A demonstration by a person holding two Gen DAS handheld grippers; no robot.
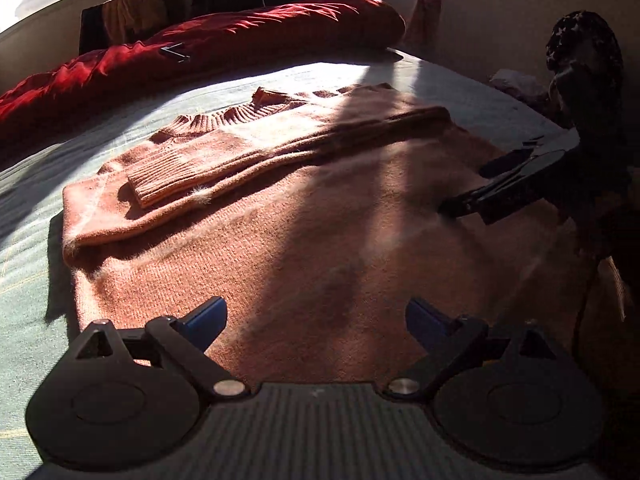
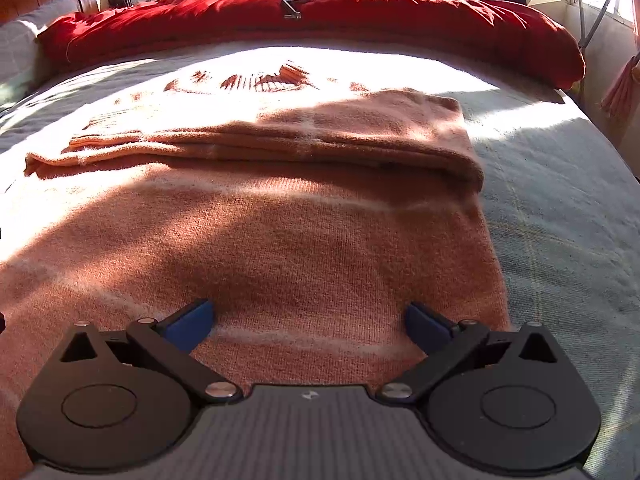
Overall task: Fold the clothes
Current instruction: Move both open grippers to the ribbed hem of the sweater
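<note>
Both grippers are hovering low over the salmon sweater (image 2: 304, 240) — the left gripper (image 1: 316, 318) and right gripper (image 2: 308, 320) each with fingers spread apart, gripping nothing. Its sleeves are lying folded across the chest on the pale bedspread (image 2: 560, 200).

Both grippers: left gripper (image 1: 316, 320), right gripper (image 2: 308, 322), black linkages, blue fingertips (image 1: 208, 316) (silver pivot screws).

A salmon-pink knit sweater (image 2: 320, 216) with ribbed cuffs lies ahead of blue-tipped black grippers on a pale grey-green bedspread (image 2: 560, 184); beyond it, a crimson duvet (image 2: 400, 24).
</note>
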